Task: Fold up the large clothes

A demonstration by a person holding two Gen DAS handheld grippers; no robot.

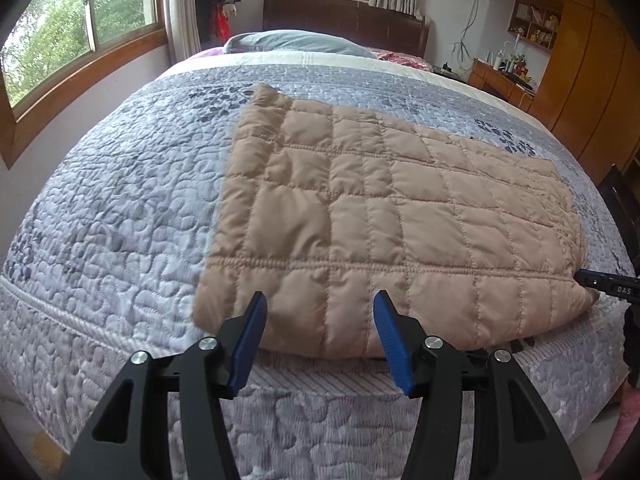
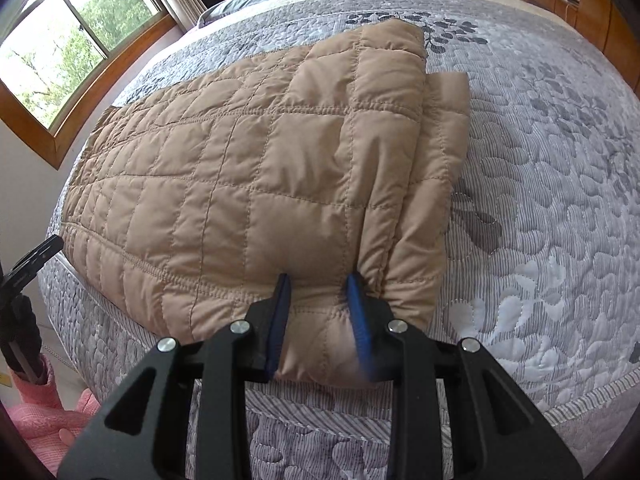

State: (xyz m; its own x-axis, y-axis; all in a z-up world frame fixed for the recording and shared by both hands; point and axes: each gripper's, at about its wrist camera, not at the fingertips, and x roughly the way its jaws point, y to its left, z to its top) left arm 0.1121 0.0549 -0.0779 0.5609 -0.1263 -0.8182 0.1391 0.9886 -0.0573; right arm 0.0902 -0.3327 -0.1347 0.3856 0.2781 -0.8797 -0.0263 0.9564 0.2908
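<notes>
Bed (image 1: 120, 208) with one grey-and-white quilted bedspread fills both views, and one tan quilted garment (image 1: 380, 208) lies folded flat on it near the foot edge. One blue-grey pillow (image 1: 296, 42) sits at the head of the bed, at 12 o'clock in the left wrist view. One wood-framed window (image 1: 80, 32) shows at 10 o'clock, a second at 12 o'clock above the headboard, and wooden cabinets stand at 2 o'clock.

Two grippers are in use, each with two blue-padded fingers. The left gripper (image 1: 320, 340) points steeply down over the garment's near edge at 6 o'clock; its jaws stand apart with the garment's edge lying under the gap, and the pads press on nothing.

The right gripper (image 2: 318, 320) also tilts steeply down at the garment's near right corner, at 6 o'clock in its own view. Its jaws are pinched on a bunched fold of the tan fabric, which puckers between the pads. From the left wrist view its tip shows at 3 o'clock, at the garment's edge.

A pink sleeve (image 2: 36, 408) shows at 8 o'clock in the right wrist view.
</notes>
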